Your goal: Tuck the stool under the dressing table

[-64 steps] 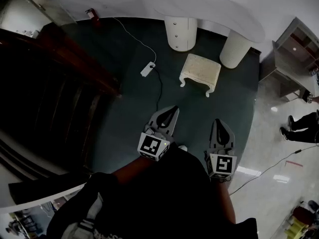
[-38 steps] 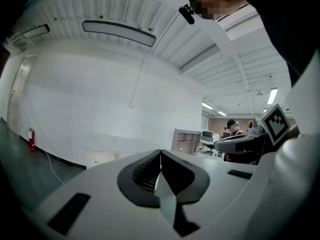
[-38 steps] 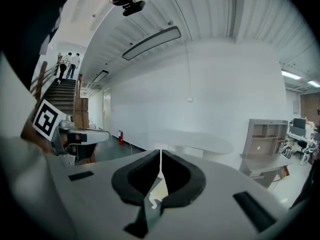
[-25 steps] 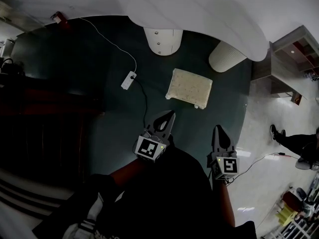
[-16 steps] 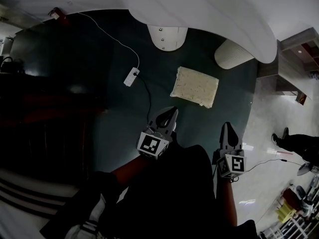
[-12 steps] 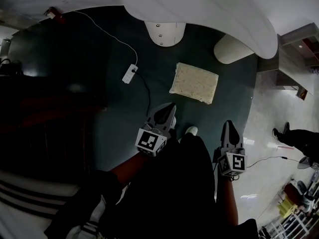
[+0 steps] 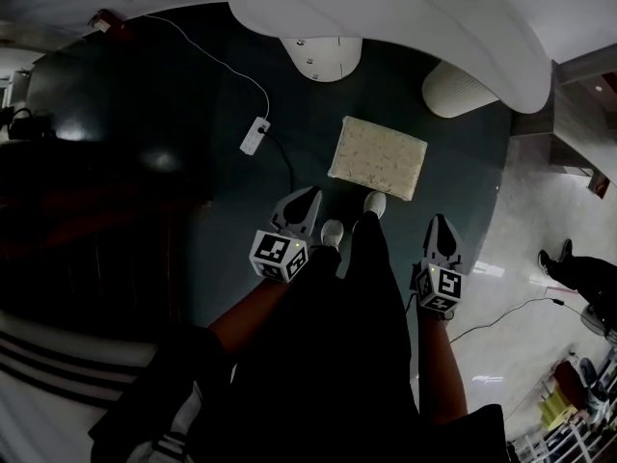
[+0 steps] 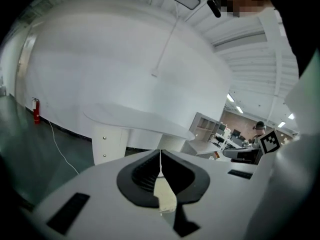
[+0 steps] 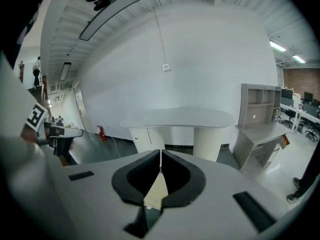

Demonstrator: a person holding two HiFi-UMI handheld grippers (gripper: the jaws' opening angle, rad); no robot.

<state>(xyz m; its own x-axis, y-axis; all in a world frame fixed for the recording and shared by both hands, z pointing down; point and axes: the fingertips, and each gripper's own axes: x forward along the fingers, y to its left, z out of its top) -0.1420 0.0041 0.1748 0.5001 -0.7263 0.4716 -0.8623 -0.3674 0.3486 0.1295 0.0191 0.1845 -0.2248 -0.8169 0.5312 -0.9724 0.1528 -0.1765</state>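
an open office hall: ceiling strip lights point(image 9: 280, 46), desks point(image 9: 298, 110) beyond a dressing table point(image 9: 177, 117) on a dark rug point(image 7: 231, 191).

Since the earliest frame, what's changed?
The person walked up to the stool; it now lies just ahead of the shoes. The left hand-held gripper and right hand-held gripper came along, nothing grasped. Unchanged: both shut, stool out from under the table.

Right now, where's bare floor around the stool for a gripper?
Bare carpet lies right of the stool, out to the carpet's edge, and beyond it between the drawer pedestal and the ribbed leg. Crowded: the power strip and its cable on the left, the person's shoes on the near side.
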